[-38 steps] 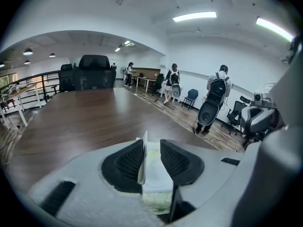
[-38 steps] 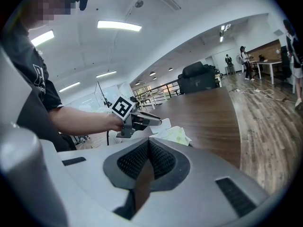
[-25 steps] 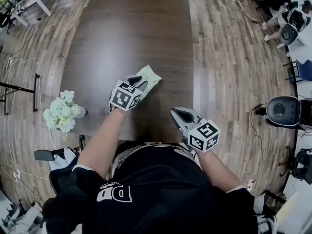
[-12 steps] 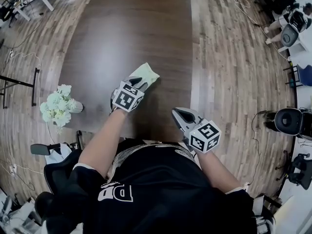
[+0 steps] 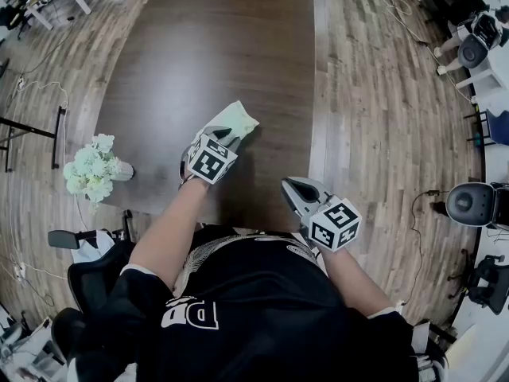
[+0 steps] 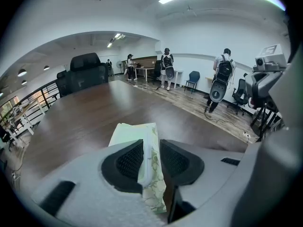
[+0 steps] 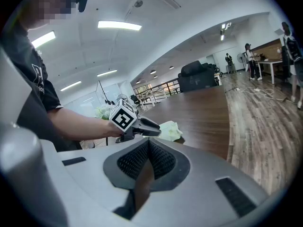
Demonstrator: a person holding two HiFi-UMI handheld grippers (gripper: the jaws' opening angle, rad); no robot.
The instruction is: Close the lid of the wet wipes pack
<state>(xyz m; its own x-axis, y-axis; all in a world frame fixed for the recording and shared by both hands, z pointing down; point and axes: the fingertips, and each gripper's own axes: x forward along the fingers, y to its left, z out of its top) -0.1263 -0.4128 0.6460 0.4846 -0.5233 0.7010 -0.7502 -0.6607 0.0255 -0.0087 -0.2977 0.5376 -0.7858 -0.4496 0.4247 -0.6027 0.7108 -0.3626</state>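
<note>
The wet wipes pack point(image 5: 237, 120) is pale green with a leaf print. My left gripper point(image 5: 225, 137) is shut on its near edge, over the dark table point(image 5: 215, 46). In the left gripper view the pack point(image 6: 135, 134) stands edgewise between the two black pads point(image 6: 127, 161) and reaches forward past them. Its lid is not visible in any view. My right gripper point(image 5: 293, 188) is shut with nothing in it, near the table's front right corner. The right gripper view shows its jaws point(image 7: 148, 162) together, with the left gripper point(image 7: 152, 129) and the pack point(image 7: 171, 128) beyond.
A white bunch of flowers point(image 5: 93, 168) stands at the table's left front corner. Office chairs point(image 5: 473, 201) stand on the wooden floor to the right. Several people point(image 6: 222, 74) stand far off across the room.
The head view has shifted a little. The left gripper still holds the pack in nearly the same spot, and the right gripper has hardly moved.
</note>
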